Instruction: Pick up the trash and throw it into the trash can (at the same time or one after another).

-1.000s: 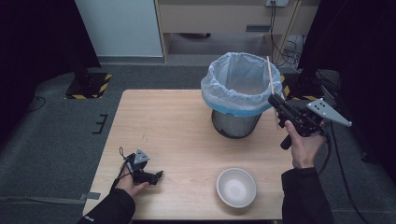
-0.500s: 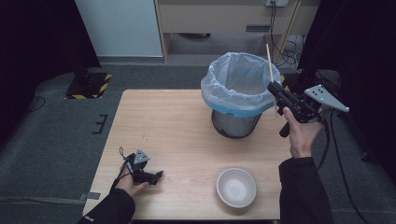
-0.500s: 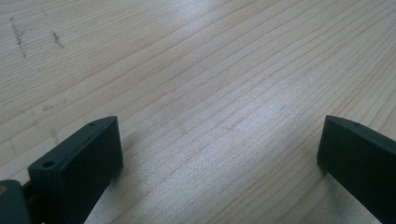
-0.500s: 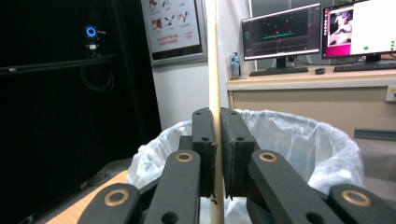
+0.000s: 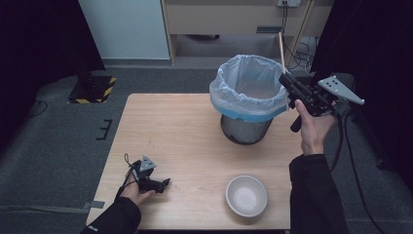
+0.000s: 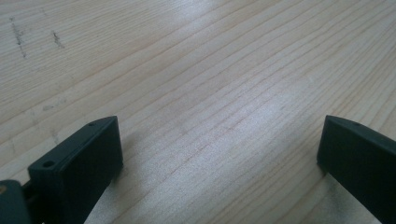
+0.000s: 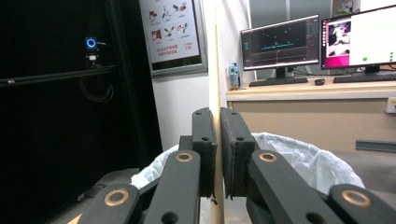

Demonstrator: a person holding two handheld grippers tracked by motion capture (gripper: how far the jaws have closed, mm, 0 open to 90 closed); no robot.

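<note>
You are working at the pale wooden bench, and the biggest thing on it is the round metal bin lined with a light blue plastic bag, standing toward the far right side. The step in hand looks like disposal: you are carrying a thin pale wooden stick to that bin so it can go in.

Your right tool is clenching the stick near its lower part, jaws pressed flat on either side of it, as the right gripper view shows with the stick standing upright between them. The stick is hovering at the bin's right rim, its top rising well above the bag's edge, and its lower end is hidden behind the tool, so you cannot yet count on it being clear over the opening.

The small white round bowl is sitting empty near the bench's front edge, well apart from the bin.

Your left tool is resting on the bench at the front left with its jaws released and wide, nothing between them but bare wood.

The next move, as I judge it, calls for bringing the right tool further over the bag's mouth, tipping the stick down inside the rim, and only then letting the jaws part.
</note>
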